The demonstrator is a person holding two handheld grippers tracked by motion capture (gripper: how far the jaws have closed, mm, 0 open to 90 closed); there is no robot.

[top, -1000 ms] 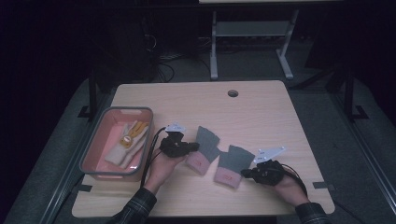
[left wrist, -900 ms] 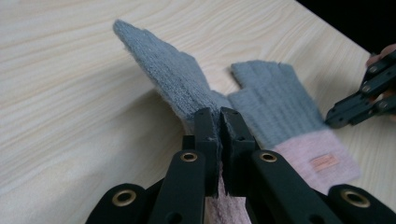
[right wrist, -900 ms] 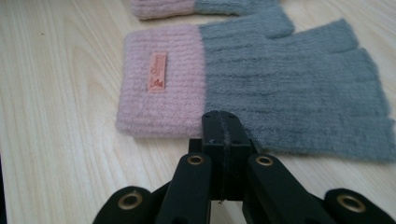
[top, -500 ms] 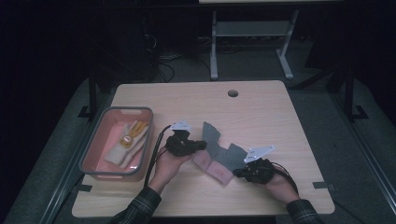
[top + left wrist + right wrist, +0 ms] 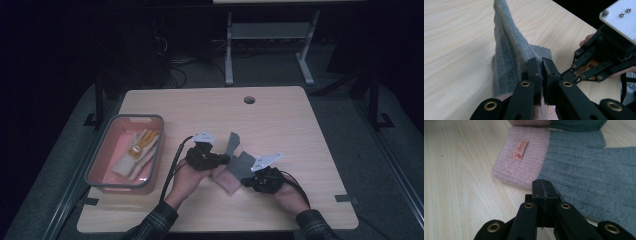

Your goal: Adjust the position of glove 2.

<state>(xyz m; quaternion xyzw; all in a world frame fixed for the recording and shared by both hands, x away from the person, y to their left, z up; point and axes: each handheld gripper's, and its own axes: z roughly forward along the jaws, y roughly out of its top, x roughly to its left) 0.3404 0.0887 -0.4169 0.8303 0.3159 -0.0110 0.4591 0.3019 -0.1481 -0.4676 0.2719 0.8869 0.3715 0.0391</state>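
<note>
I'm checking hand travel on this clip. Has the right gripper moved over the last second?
Yes. The right gripper has slid left along the table's near edge, away from the right edge and closer to the red bin.

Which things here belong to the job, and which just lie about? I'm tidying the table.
In the job:
grey-and-pink mitten, pinched by left gripper
second mitten, by shut right gripper

Lying about:
pink bin
gloves inside it

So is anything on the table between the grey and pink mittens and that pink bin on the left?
Nothing visible blocks the way. The left gripper grips one grey mitten, and bare table lies between it and the pink bin. The bin already holds a light-coloured glove, leaving room beside it.
</note>
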